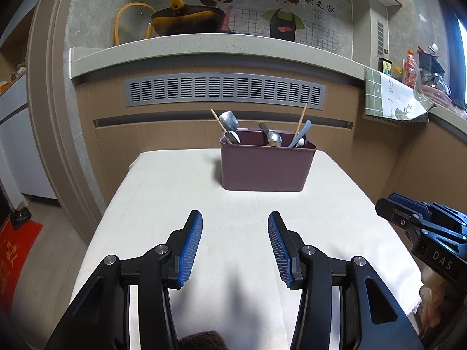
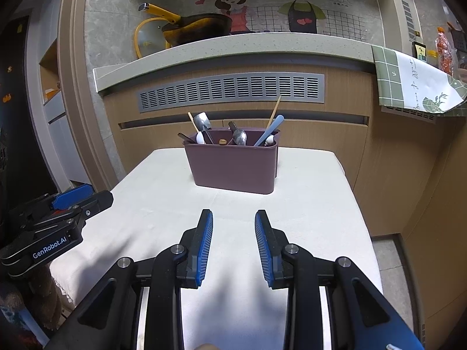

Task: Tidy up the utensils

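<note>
Both grippers hang over the near end of the table point(image 1: 163, 180), well apart from the caddy point(image 1: 267, 166), which stands at the far end, roughly centred. Left gripper point(image 1: 235, 224): jaws spread wide, nothing between them. Right gripper point(image 2: 233, 221): jaws also released, w/ a slightly narrower gap, empty too.

The utensils all sit in the caddy already, none on the cloth that I can see. Its inside is split into compartments. Left section: a metal spatula point(image 2: 201, 122), a white spoon point(image 2: 200, 138), a thin stick point(image 2: 193, 122) and a dark handle. Middle: a steel spoon point(image 2: 240, 137) plus a small brown bit, prob. a handle end, too small to tell. Right: a blue handle point(image 2: 270, 129) and a chopstick point(image 2: 275, 110), leaning right.

Step in hand, as I judge it: the approach, before any grasp. Types look mixed across sections, so sorting is likely still to do, tho it could equally be finished.

Next move calls for reaching fwd to the far end, coming down from above on one upright handle, and closing on it alone w/o catching its neighbours. The other gripper may need to steady the caddy wall, since a pull on a leaning stick could tip or drag it across the cloth.
</note>
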Action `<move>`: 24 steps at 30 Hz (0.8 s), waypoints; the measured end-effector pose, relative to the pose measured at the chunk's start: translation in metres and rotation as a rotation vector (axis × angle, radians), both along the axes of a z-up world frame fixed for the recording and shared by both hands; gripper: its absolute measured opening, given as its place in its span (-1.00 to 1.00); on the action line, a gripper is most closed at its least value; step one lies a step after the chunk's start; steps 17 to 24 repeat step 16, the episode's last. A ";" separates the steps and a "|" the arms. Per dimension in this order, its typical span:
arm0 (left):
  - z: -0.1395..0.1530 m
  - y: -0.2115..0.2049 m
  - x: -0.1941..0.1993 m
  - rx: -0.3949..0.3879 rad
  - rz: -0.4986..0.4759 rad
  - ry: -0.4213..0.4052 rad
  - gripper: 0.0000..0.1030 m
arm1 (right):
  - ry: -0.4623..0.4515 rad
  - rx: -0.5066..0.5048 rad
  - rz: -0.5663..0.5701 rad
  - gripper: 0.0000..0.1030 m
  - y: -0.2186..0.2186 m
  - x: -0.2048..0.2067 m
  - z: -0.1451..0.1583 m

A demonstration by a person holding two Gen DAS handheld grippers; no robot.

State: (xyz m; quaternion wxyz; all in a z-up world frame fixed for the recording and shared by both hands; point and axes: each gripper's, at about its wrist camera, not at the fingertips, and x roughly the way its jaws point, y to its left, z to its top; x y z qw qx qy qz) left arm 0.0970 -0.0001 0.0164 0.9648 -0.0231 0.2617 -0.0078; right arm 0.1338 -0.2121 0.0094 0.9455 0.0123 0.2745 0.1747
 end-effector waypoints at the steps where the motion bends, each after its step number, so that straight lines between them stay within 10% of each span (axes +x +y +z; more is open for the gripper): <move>1: -0.001 0.000 0.000 0.000 -0.001 0.002 -0.07 | 0.000 0.000 -0.002 -0.44 0.000 0.000 0.000; 24: -0.008 0.003 0.003 -0.031 0.002 0.033 -0.07 | 0.000 -0.007 -0.020 -0.44 0.000 -0.003 0.000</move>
